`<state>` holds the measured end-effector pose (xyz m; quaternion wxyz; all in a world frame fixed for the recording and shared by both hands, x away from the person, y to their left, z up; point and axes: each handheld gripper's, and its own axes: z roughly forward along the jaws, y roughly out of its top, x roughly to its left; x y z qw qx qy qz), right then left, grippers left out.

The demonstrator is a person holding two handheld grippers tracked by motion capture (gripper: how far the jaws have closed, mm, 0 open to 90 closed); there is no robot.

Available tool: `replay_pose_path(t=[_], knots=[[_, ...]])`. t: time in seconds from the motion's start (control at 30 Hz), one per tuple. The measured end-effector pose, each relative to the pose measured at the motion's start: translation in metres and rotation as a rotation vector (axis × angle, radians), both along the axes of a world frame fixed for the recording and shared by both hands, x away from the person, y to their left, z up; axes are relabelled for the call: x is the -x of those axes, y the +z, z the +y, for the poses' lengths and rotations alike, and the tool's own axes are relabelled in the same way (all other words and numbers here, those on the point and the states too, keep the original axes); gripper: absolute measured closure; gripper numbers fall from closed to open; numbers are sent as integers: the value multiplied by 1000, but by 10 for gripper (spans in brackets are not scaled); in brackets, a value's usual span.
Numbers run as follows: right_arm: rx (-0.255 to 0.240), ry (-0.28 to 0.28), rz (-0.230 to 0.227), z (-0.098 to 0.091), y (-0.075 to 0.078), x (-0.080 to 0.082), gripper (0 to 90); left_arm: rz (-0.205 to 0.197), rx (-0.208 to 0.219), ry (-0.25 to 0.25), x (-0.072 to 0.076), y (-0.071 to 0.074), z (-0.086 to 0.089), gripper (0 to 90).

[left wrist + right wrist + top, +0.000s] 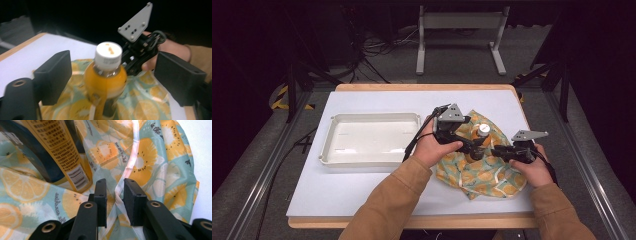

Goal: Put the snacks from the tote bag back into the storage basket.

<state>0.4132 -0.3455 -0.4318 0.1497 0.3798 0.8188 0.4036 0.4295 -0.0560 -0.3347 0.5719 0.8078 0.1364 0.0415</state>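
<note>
Pinching the bag's (150, 165) limp white strap in my right gripper (115, 195), left gripper (110, 75) wide around the upright bottle (106, 82) standing on that bag: full, slick, best gripped mid-body below its cap.

Glossy printed cloth (482, 172), clear plastic bottle (479, 142)

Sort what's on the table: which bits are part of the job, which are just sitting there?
In the job:
- orange drink bottle, upright between the left gripper's open jaws
- fruit-print bag, a white strap or seam of it lies between the right gripper's jaws
- both grippers

Lying about:
- white tray, apart from both grippers
- metal stand on the floor beyond the table
</note>
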Motion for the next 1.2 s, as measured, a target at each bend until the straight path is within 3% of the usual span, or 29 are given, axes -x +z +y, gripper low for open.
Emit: replay_pose_path(t=[0.2,0.3,0.37,0.53,0.77,0.9,1.03,1.2], knots=[[-21,5,-11,-1,2,1,724,-3,20,-23,-3,-2,-5,118],[-27,6,-14,-2,2,2,721,5,6,-9,-6,-5,-11,112],[-31,3,-14,-3,3,2,718,27,-15,31,-9,-9,-17,123],[-35,0,-19,-4,3,2,715,24,-12,37,-10,-13,-22,143],[-37,-4,-21,-5,4,3,715,23,-29,56,-13,-19,-28,251],[-38,-4,-23,-6,5,3,715,24,-25,33,-12,-23,-30,327],[-39,0,-23,-5,5,3,715,-12,-30,37,-11,-22,-30,386],[-45,-1,-22,-6,5,3,715,-46,-33,39,-9,-22,-30,525]])
